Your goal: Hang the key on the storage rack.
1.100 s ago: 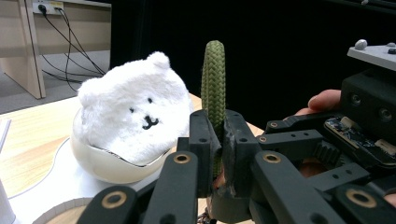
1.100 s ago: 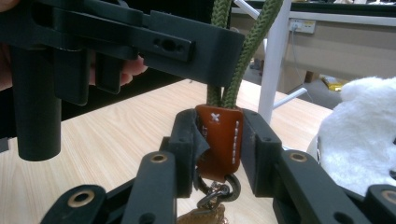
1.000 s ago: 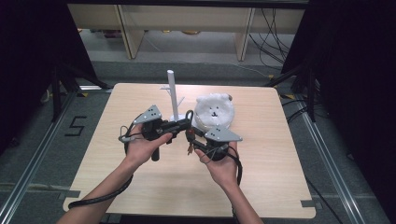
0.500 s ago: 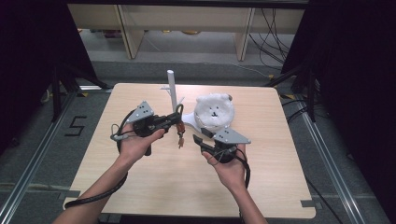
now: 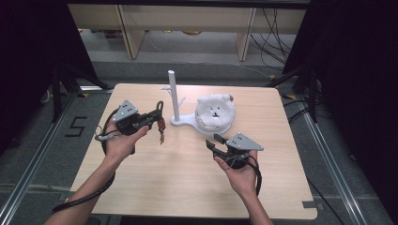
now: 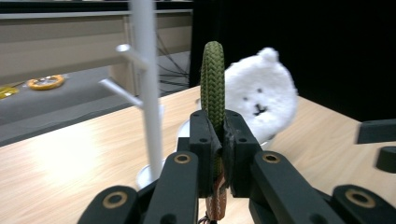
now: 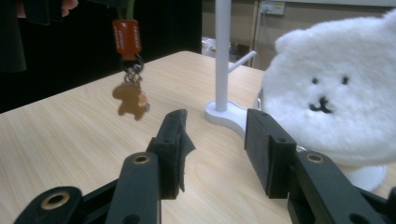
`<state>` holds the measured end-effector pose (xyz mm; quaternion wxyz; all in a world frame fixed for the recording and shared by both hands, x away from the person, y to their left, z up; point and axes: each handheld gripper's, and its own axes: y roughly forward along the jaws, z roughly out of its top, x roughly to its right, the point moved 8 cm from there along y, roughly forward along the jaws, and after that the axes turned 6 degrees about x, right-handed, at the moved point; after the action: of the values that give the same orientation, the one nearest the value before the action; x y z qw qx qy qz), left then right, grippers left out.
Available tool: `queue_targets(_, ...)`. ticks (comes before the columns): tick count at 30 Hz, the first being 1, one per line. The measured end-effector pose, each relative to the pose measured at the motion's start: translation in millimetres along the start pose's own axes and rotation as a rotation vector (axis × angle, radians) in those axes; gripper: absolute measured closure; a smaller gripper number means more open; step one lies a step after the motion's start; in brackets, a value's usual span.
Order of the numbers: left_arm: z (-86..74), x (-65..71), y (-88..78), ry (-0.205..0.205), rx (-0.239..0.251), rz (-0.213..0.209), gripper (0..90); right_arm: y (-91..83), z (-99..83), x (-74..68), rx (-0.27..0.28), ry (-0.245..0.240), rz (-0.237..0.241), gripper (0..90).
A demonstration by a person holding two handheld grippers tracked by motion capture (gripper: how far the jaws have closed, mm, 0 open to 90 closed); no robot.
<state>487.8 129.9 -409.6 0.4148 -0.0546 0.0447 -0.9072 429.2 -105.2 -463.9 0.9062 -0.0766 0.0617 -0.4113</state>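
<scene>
Black-curtained room: dark drapes on both sides, a grey floor with cables, and pale shelving beyond the table's far edge.
Pale wood table (image 5: 187,187): bare light-grained top with rounded corners; everything on it sits in the far half.
White plush bear (image 5: 215,111): a fluffy bear face just right of the far-middle, sitting on the stand's base.
White peg stand (image 5: 172,93): upright post near the middle of the far edge, with short pegs branching off; no peg carries anything.
Left gripper (image 5: 152,115): clamped tight on the keychain's green braided loop (image 6: 213,79), held above the table's left half, near the stand but clear of it.
Right gripper (image 5: 213,140): jaws have just been opening, with nothing between them; it sits over the right half, in front of the bear.
Keychain (image 5: 161,129): in the air below the left jaws, with an orange tag (image 7: 126,39) and a brown bear charm (image 7: 130,99) dangling free, touching neither table nor stand.
Done so far: the keychain is picked up and rests in the left grip alone.
Left to do: most likely carrying the loop to a peg, slipping it over and letting go; the hanging itself looks not yet begun.
</scene>
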Motion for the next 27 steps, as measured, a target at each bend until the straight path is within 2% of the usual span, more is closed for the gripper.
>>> queue_targets(1,-0.7,-4.3,-1.6,0.013,-0.008,0.009,83.2,0.0,0.0,0.0,0.000,0.000,0.000,59.4)
queue_targets(5,-1.1,-17.4,-2.4,0.011,0.004,0.053,83.3,-6.3,-5.4,4.4,-0.001,0.003,-0.007,59.5)
queue_targets(6,-1.9,-24.3,-1.4,0.020,0.004,0.067,83.2,-9.6,-9.2,5.1,-0.011,0.010,-0.007,59.5)
queue_targets(9,-3.6,-30.7,0.0,0.030,-0.002,0.083,83.3,-12.1,-11.8,7.0,-0.008,0.005,-0.016,59.5)
queue_targets(11,-5.8,-35.5,1.8,0.034,-0.007,0.098,83.3,-15.5,-14.5,7.4,-0.016,0.020,-0.021,59.5)
queue_targets(17,-9.2,-42.3,9.5,0.029,-0.019,0.136,83.3,-20.6,-16.5,8.7,-0.010,0.019,-0.025,59.5)
queue_targets(18,-8.7,-43.0,11.4,0.033,-0.019,0.137,83.3,-20.9,-17.3,6.9,-0.018,0.036,-0.014,59.5)
queue_targets(21,-7.4,-45.3,17.6,0.042,-0.023,0.147,83.3,-23.1,-18.2,7.1,-0.030,0.045,-0.024,59.5)
queue_targets(24,-6.8,-47.2,24.5,0.044,-0.032,0.156,83.3,-22.7,-18.6,7.7,-0.019,0.037,-0.021,59.5)
queue_targets(27,-4.4,-51.1,30.6,0.044,-0.032,0.169,83.3,-22.1,-19.9,6.3,-0.008,0.056,-0.017,59.6)
